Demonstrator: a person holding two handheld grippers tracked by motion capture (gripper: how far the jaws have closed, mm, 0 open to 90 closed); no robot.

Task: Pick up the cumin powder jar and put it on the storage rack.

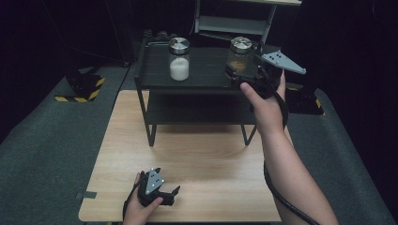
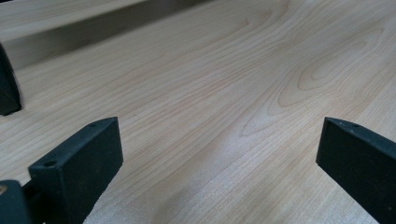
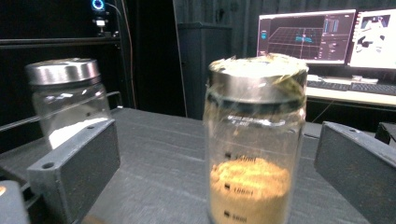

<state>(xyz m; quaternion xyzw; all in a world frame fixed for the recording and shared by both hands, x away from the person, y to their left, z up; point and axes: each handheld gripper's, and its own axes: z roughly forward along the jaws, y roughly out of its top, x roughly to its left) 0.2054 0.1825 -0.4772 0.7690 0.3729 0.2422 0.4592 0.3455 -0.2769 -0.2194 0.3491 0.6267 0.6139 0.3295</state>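
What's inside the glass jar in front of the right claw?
The metal-lidded glass jar holds tan powder filling its lower part; above is empty. The bottom is cut off.

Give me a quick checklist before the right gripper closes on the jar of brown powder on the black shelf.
1. Right gripper open: ok.
2. Brown powder jar between the jaws: ok, pads not touching.
3. Jar upright, metal lid on: ok.
4. White powder jar apart from it: ok.
5. Jar well in from the edge of the black shelf: cannot tell.
6. Left gripper open, low over the wooden table, out of the way: ok.
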